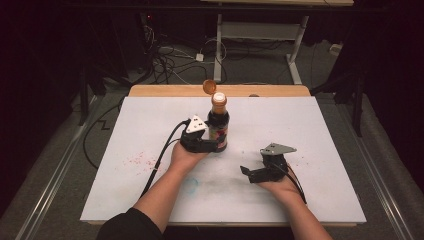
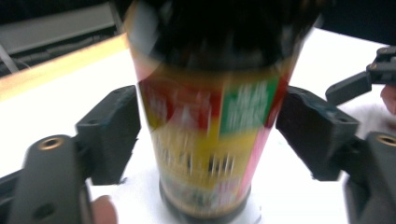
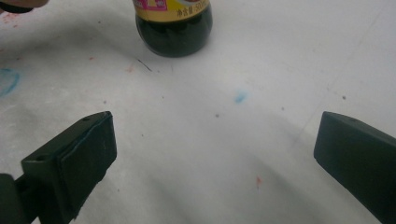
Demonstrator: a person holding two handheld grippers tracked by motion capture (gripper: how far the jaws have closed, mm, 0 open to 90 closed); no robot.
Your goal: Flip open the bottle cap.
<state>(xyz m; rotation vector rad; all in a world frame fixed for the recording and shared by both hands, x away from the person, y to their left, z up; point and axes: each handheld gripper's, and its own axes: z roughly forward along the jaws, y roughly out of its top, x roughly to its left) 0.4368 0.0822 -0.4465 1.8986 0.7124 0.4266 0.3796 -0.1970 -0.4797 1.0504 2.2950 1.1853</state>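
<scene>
1. Red specks [image 1: 136,160] sit at the far left of the one white board [image 1: 325,125] that covers the table, well apart from everything else; a faint blue smudge [image 1: 190,184] lies nearer the middle, just right of the left forearm.

2. One left gripper [image 1: 214,145] comes next, held in the left hand [image 1: 184,158], its cable trailing back along the forearm toward the bottom edge. In the left gripper view its two black pads [image 2: 111,130] stand one on each side of the bottle, and a thin gap shows between each pad and the label, so the tongs are parted and not pressing – though the blur makes the gap hard to judge.

3. One bottle [image 1: 218,125] stands upright on the board near the middle, between those two pads. It holds dark liquid and wears a red, yellow and green label. Its one orange flip cap [image 1: 209,86] is tipped open, up and to the left of the neck.

4. One right gripper [image 1: 243,170] rests low over the board to the right of the bottle, held in the right hand [image 1: 280,186] and pointing left. Its tongs are spread wide with nothing between them – the right gripper view shows bare board between the two pads [image 3: 91,156], with a small blue mark [image 3: 240,97] and the bottle's round base farther off.
</scene>
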